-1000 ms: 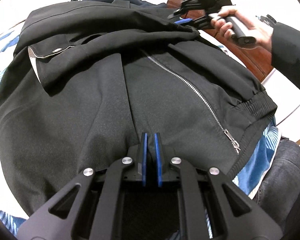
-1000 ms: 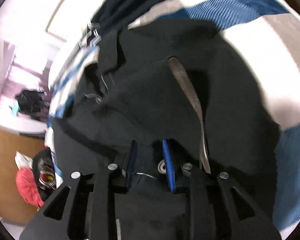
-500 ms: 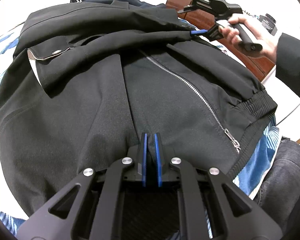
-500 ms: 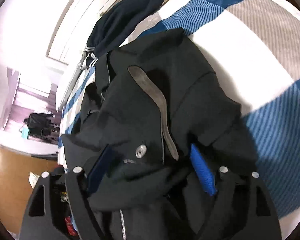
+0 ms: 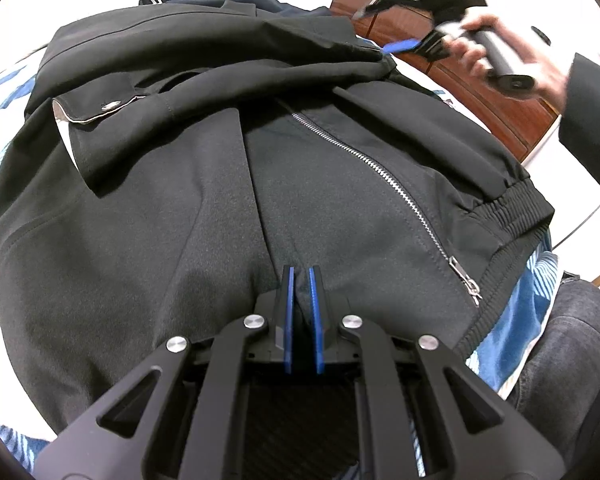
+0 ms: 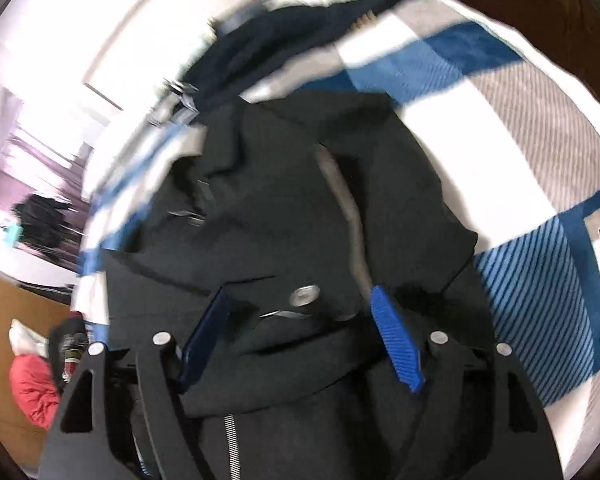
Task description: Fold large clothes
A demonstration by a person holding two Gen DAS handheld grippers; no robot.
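A black zip-up jacket (image 5: 340,184) lies front-up on the bed, with one sleeve (image 5: 220,60) folded across its chest. My left gripper (image 5: 301,280) is shut on a pinch of the jacket's fabric near the hem, beside the zipper (image 5: 372,164). My right gripper (image 5: 388,24), held by a hand (image 5: 480,52), hovers at the jacket's far shoulder edge. In the right wrist view, the right gripper (image 6: 300,316) stands wide with its jaws closing slightly. The jacket (image 6: 300,208) and a snap button (image 6: 305,294) lie below the gap, and the pads press on nothing.
A blue, white and grey striped bedcover (image 6: 520,152) lies under the jacket. A navy garment (image 6: 284,44) lies beyond the collar. A wooden dresser (image 5: 480,92) stands behind the bed, a jeans-clad leg (image 5: 572,360) is at the right, and a red bundle (image 6: 32,392) lies on the floor.
The right gripper let go of the folded sleeve, spread its jaws wide and drew back a little from the shoulder edge. The left gripper kept its pinch and stayed still.
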